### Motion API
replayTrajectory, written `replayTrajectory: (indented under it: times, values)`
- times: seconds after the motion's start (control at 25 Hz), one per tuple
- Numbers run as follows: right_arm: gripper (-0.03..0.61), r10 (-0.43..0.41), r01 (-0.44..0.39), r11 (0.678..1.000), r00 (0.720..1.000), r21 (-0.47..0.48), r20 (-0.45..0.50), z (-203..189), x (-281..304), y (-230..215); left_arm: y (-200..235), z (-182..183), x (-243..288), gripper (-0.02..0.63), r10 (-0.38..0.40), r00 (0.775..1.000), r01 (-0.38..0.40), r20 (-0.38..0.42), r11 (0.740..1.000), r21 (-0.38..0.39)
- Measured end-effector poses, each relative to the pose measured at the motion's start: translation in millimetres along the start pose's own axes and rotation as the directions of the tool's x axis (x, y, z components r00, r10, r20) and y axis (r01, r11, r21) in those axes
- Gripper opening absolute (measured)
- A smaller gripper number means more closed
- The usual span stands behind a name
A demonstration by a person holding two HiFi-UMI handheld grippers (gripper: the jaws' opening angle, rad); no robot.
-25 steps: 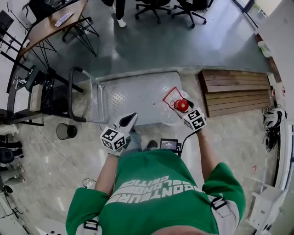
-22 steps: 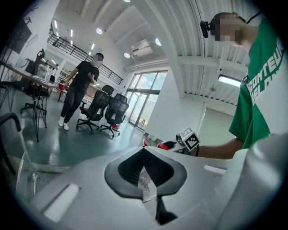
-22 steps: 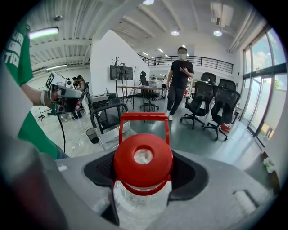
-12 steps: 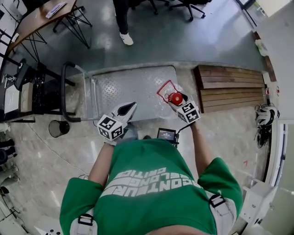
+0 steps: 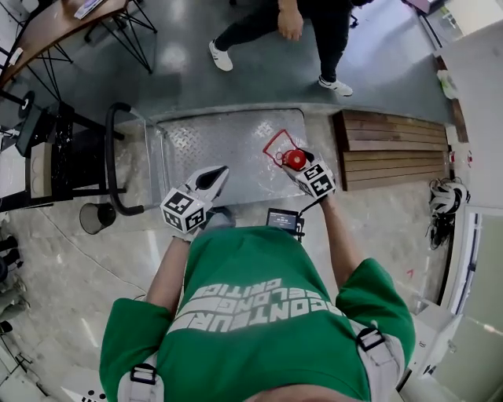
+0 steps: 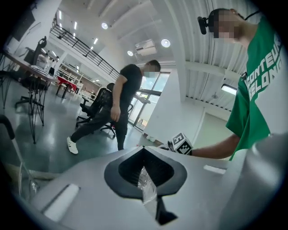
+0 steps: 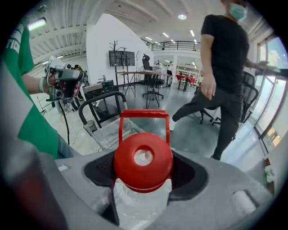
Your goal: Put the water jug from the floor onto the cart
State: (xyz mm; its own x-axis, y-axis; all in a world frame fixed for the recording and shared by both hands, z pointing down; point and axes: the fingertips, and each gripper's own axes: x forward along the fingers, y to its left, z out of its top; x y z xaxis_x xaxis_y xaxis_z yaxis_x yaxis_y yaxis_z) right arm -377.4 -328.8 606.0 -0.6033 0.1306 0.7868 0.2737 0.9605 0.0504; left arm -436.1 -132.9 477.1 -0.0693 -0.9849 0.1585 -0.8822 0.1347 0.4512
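The water jug (image 5: 292, 158) is clear plastic with a red cap (image 7: 143, 161) and a raised red handle (image 7: 144, 114). My right gripper (image 5: 299, 165) is shut on its neck just below the cap (image 7: 143, 182). In the head view the jug is over the near right part of the cart's grey metal deck (image 5: 220, 149); I cannot tell whether it rests on the deck. My left gripper (image 5: 214, 176) hovers over the deck's near edge, left of the jug, jaws shut (image 6: 146, 179) with a scrap of clear film between them.
The cart's black push handle (image 5: 114, 157) stands at its left end. A person in black (image 5: 310, 23) walks just beyond the cart. A wooden pallet (image 5: 393, 149) lies to the right, a small black bin (image 5: 96, 217) to the left, and a table with chairs (image 5: 71, 31) at the far left.
The person in black has walked into view beyond the cart. My right gripper has carried the jug slightly left over the deck. The left gripper has stayed near the cart's front edge.
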Motion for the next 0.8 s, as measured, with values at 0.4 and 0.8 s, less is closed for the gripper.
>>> replayTrajectory:
  times: [0.4,0.8]
  values:
    - [0.304,0.037,-0.040,0.999,0.995,-0.031,-0.095,22.5,67.5,-4.4,51.3,10.0,-16.5,0.014,0.034,0.999,-0.034,0.002,0.998,-0.046]
    - [0.304,0.112,-0.137,0.987,0.959,-0.079,-0.261,-3.7,151.0,-7.9,72.4,6.0,-18.3,0.014,0.142,0.990,-0.143,-0.018,0.986,-0.086]
